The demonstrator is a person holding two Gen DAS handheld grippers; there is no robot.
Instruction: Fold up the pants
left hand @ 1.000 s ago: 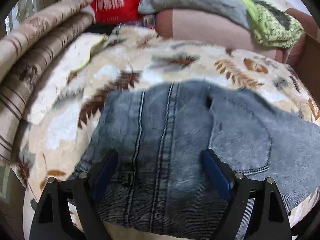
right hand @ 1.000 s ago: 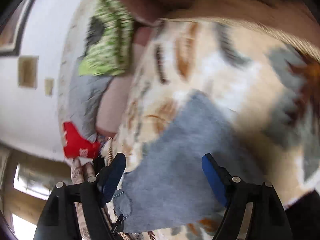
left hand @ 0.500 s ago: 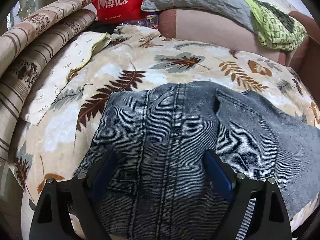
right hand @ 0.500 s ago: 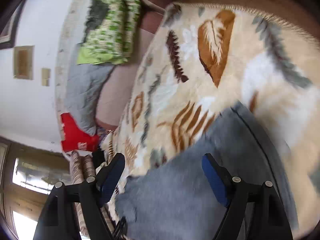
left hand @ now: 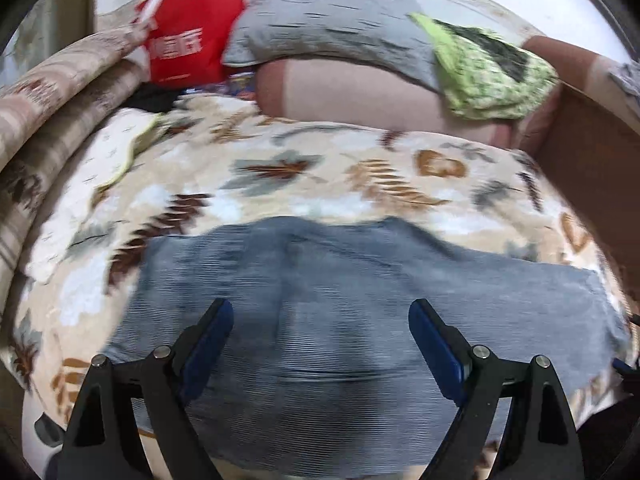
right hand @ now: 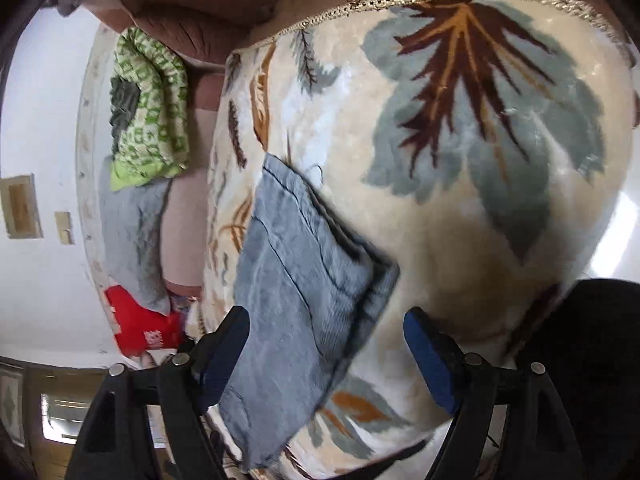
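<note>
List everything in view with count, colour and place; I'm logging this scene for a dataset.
jeans: one, grey-blue denim, lying on the blanket, under both grippers
blanket: one, cream with brown and grey leaves, covering the bed
red bag: one, red with white print, far left
grey pillow: one, grey, at the back
green cloth: one, green-patterned, back right
striped bedding: brown-beige, left edge
left gripper: black, blue jaws open, empty
right gripper: black, blue jaws open, empty
</note>
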